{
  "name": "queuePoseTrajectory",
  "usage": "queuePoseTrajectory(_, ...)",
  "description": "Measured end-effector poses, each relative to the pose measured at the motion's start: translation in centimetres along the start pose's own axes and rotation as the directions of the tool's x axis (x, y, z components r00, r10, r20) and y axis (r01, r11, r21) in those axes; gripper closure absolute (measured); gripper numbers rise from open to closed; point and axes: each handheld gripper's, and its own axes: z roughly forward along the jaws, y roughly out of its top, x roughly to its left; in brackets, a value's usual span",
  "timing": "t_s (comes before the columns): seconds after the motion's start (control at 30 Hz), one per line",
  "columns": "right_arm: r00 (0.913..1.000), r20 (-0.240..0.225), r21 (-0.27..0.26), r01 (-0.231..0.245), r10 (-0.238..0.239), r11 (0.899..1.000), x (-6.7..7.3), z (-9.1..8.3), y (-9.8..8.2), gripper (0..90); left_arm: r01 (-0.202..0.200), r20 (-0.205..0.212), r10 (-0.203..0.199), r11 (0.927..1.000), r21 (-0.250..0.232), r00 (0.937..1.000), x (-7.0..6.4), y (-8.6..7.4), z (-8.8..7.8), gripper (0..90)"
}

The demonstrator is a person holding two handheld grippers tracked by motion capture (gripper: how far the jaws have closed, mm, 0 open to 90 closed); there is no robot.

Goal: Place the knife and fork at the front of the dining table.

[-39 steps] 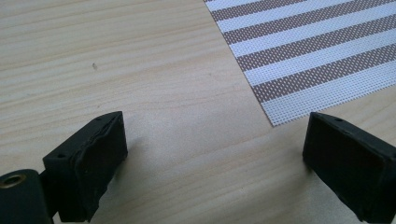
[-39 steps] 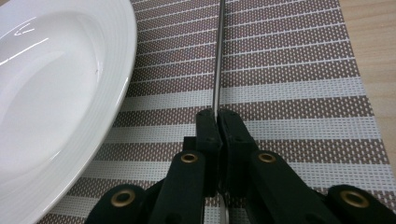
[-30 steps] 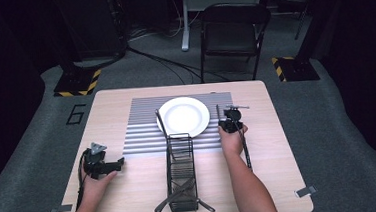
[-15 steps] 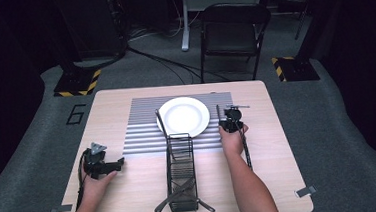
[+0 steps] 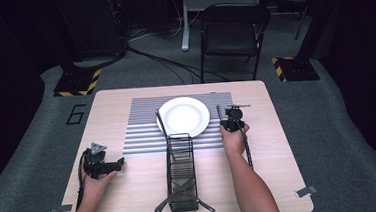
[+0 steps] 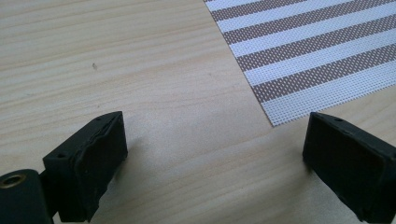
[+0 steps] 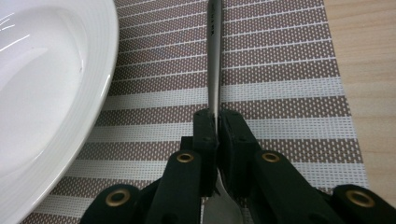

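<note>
The right gripper [image 7: 217, 122] was clamped on a knife [image 7: 214, 56] lying on the mat [image 7: 280, 70] near its right edge, just beside the plate [image 7: 42, 93]. A thin, slick handle could slip or pivot between the pads, striking the plate. The left gripper [image 6: 212, 158] rested with its jaws apart near the table's [image 6: 116, 70] left front corner.

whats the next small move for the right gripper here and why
Probably open the jaws and let go. The right gripper is shut on the utensil, whose handle already lies along the striped placemat just right of the white plate, apart from its rim, so it looks placed.
</note>
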Motion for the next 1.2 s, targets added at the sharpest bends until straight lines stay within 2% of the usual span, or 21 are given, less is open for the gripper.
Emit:
queuePoseTrajectory(0.33, 0.9999, -0.012, -0.021, 0.0, 0.0, 1.0, -0.1, -0.3, -0.1, 81.8, 0.001, 0.0, -0.001, 1.0, -0.001, 1.0, 0.0, 0.0, 0.0, 6.1)
queuePoseTrajectory(0.43, 0.9999, -0.006, -0.032, 0.016, -0.016, 0.999, -0.2, -1.0, 0.1, 79.4, 0.0, 0.0, 0.0, 1.0, 0.0, 1.0, 0.0, 0.0, 0.0, 6.1)
queuePoseTrajectory(0.5, 0.9989, 0.005, -0.049, 0.046, -0.046, 0.998, -0.5, -1.9, 0.2, 78.8, 0.0, 0.0, 0.0, 1.0, -0.001, 1.0, 0.0, 0.0, 0.0, 6.1)
queuePoseTrajectory(0.7, 0.9954, 0.008, -0.039, 0.096, -0.096, 0.995, -1.1, -3.4, -0.1, 76.7, 0.004, -0.002, -0.004, 1.0, -0.002, 1.0, -0.1, 0.0, 0.0, 6.3)
queuePoseTrajectory(0.77, 0.9897, 0.01, -0.031, 0.143, -0.143, 0.989, -1.3, -4.2, -0.6, 76.0, 0.006, -0.005, -0.006, 1.0, -0.002, 1.0, -0.1, 0.0, 0.0, 6.6)
queuePoseTrajectory(0.83, 0.9887, 0.007, -0.03, 0.15, -0.15, 0.988, -1.3, -4.5, -0.7, 76.0, 0.003, 0.001, -0.003, 0.9999, 0.01, 1.0, 0.0, 0.1, -0.1, 7.7)
queuePoseTrajectory(0.87, 0.9852, -0.007, -0.03, 0.171, -0.171, 0.985, -1.4, -5.0, -1.1, 74.3, 0.022, -0.009, -0.022, 0.9997, -0.01, 0.9997, 0.0, 0.0, -0.1, 9.0)
queuePoseTrajectory(0.93, 0.9843, -0.023, -0.023, 0.175, -0.175, 0.984, -1.5, -5.3, -1.3, 72.6, 0.024, -0.016, -0.024, 0.9996, -0.014, 0.9996, 0.0, 0.0, -0.1, 10.6)
queuePoseTrajectory(1.07, 0.9751, -0.046, -0.024, 0.216, -0.217, 0.976, -1.5, -6.4, -2.1, 69.1, 0.026, -0.017, -0.027, 0.9991, -0.033, 0.9995, 0.2, -0.1, -0.3, 18.1)
queuePoseTrajectory(1.1, 0.9731, -0.054, -0.024, 0.223, -0.224, 0.975, -1.5, -6.7, -2.4, 68.6, 0.027, -0.019, -0.028, 0.999, -0.035, 0.9994, 0.2, -0.1, -0.3, 23.1)
queuePoseTrajectory(1.13, 0.9726, -0.063, -0.028, 0.222, -0.224, 0.975, -1.5, -7.0, -2.6, 67.5, 0.033, -0.023, -0.034, 0.9986, -0.042, 0.9992, 0.3, -0.2, -0.3, 23.1)
queuePoseTrajectory(1.2, 0.9635, -0.091, -0.039, 0.249, -0.252, 0.968, -1.6, -7.7, -3.2, 62.2, 0.035, -0.025, -0.036, 0.9984, -0.044, 0.999, 0.3, -0.2, -0.5, 28.7)
